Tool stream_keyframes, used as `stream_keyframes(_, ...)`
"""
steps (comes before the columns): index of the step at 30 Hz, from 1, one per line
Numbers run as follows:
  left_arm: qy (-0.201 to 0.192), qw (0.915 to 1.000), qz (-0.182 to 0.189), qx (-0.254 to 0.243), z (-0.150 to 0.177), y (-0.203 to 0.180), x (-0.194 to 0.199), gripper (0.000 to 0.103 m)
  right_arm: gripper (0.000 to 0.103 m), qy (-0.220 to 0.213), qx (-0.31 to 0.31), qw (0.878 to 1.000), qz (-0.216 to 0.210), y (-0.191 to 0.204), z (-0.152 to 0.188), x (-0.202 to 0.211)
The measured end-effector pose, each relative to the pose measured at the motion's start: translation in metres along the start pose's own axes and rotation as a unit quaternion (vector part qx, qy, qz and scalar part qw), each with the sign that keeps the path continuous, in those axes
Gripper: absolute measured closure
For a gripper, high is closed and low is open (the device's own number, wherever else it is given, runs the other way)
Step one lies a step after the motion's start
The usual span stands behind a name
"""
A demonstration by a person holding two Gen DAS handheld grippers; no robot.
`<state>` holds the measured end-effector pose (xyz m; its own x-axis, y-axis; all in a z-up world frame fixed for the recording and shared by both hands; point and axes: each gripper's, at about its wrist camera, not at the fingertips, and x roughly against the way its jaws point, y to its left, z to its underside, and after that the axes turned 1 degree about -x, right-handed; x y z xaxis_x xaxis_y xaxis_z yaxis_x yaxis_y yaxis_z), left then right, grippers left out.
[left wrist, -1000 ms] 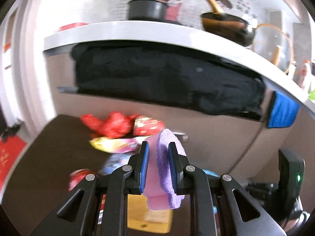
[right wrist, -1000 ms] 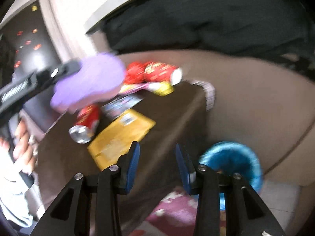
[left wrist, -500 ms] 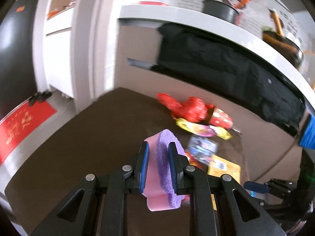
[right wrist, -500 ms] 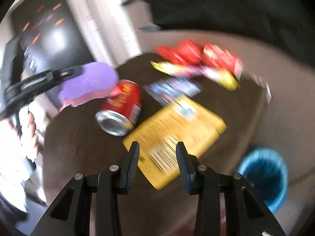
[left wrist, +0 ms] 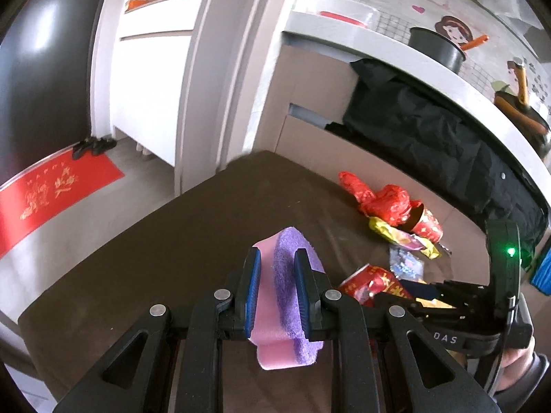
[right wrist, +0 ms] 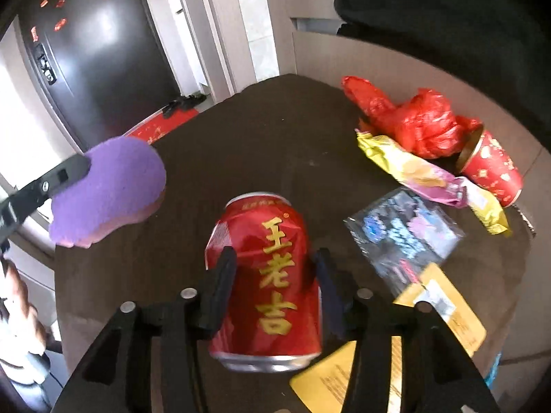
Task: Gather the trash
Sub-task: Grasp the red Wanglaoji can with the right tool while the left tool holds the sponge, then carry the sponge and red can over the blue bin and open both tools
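My left gripper [left wrist: 277,268] is shut on a pink and purple sponge [left wrist: 286,296], held above the dark brown table [left wrist: 172,241]; the sponge also shows in the right wrist view [right wrist: 106,189]. My right gripper [right wrist: 273,261] is open with its fingers on either side of a dented red drink can [right wrist: 268,275] lying on the table; the can shows in the left wrist view [left wrist: 365,284]. Other trash lies beyond: a red plastic bag [right wrist: 413,120], a yellow snack wrapper [right wrist: 430,175], a red paper cup [right wrist: 492,168] on its side, a dark foil packet [right wrist: 403,230] and a yellow envelope [right wrist: 396,358].
A cardboard panel [left wrist: 344,144] stands behind the table under a white counter [left wrist: 430,75] draped with black cloth [left wrist: 430,137]. A dark door [right wrist: 103,51] and a red floor mat [left wrist: 44,192] are to the left. A blue edge [right wrist: 492,368] peeks beyond the table's right rim.
My right gripper moved forward and down until its open fingers straddle the red can. My left gripper swung left over the table, still holding the sponge.
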<state>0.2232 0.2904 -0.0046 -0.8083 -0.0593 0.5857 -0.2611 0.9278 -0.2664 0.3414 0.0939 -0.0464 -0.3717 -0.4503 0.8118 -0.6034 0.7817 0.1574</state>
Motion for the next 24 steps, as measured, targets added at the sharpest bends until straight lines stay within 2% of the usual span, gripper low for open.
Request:
stream_keyframes(3,0.005,1.0,0.002,0.003,0.004,0.006,0.001,0.083,0.055,0.004,0.016,1.0,0.01,0.008,0.003,0.001)
stream_keyframes(8,0.009,0.9999,0.005,0.004,0.007,0.009,0.0,0.083,0.053,0.002,0.128,0.992,0.018,0.036,0.023,0.014)
stream_keyframes(11,0.008,0.9999,0.004,0.006,0.008,0.011,0.002,0.083,0.05,0.009,0.17,0.985,0.034,0.05,0.027,0.016)
stream_keyframes(15,0.005,0.9999,0.001,0.011,0.007,0.015,0.004,0.083,0.038,0.046,0.187,0.981,0.029,0.054,0.025,0.014)
stream_keyframes(16,0.004,0.9999,0.001,0.014,0.007,0.015,0.005,0.083,0.034,0.068,0.19,0.979,0.029,0.054,0.024,0.009)
stream_keyframes(21,0.006,1.0,0.004,0.006,0.009,0.008,0.008,0.083,0.035,0.066,0.186,0.98,0.014,0.045,0.022,0.008)
stream_keyframes(24,0.007,0.9999,0.009,-0.006,0.011,-0.002,0.013,0.083,0.036,0.052,0.19,0.98,0.031,0.042,0.03,0.014)
